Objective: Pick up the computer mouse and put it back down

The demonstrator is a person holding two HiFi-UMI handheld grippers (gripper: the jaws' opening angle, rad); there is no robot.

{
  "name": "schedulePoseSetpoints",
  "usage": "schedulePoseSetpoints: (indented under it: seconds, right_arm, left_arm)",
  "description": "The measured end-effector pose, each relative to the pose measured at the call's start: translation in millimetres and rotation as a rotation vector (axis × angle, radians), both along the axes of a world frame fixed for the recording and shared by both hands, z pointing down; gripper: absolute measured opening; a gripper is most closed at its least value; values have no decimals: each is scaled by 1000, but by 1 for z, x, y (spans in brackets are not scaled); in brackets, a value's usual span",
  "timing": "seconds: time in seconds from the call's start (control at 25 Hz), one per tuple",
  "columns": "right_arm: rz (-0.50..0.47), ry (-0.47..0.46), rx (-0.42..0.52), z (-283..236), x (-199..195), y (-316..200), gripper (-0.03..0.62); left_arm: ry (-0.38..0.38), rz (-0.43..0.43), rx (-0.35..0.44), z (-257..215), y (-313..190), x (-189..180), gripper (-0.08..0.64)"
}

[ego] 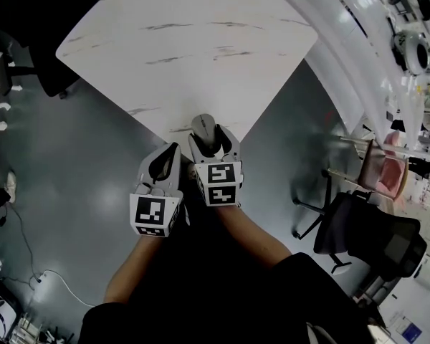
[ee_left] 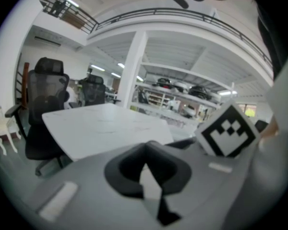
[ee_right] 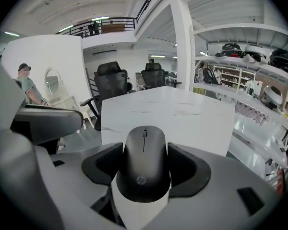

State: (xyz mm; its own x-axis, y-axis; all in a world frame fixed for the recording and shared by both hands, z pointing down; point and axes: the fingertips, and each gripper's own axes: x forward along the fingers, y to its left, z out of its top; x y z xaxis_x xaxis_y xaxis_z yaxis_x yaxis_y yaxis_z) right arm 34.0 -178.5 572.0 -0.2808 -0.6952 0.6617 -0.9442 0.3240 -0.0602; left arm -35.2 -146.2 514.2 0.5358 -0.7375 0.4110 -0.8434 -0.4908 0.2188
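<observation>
A dark grey computer mouse (ego: 203, 128) (ee_right: 144, 152) is at the near corner of the white marble table (ego: 193, 41) (ee_right: 182, 111). My right gripper (ego: 212, 143) (ee_right: 145, 178) is shut on it, with a black pad against each side. I cannot tell whether the mouse rests on the table or hangs just above it. My left gripper (ego: 168, 158) (ee_left: 146, 169) is just left of the right one, over the floor beside the table corner. It is shut and holds nothing. The left gripper view shows the table (ee_left: 101, 126) ahead of it.
A black office chair (ego: 365, 239) stands on the grey floor to the right, another chair (ego: 46, 77) at the table's far left. A white curved counter (ego: 358, 56) runs along the right. A cable (ego: 43, 278) lies on the floor. A person (ee_right: 29, 87) stands far off.
</observation>
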Motion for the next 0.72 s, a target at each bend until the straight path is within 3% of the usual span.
schedulePoseSetpoints:
  seconds: [0.44, 0.72]
  right_arm:
    - [41, -39, 239, -118, 24, -6, 261]
    - [55, -46, 350, -167, 41, -2, 261]
  left_arm:
    - [21, -5, 164, -75, -23, 14, 5]
    - [32, -25, 261, -118, -26, 16, 5]
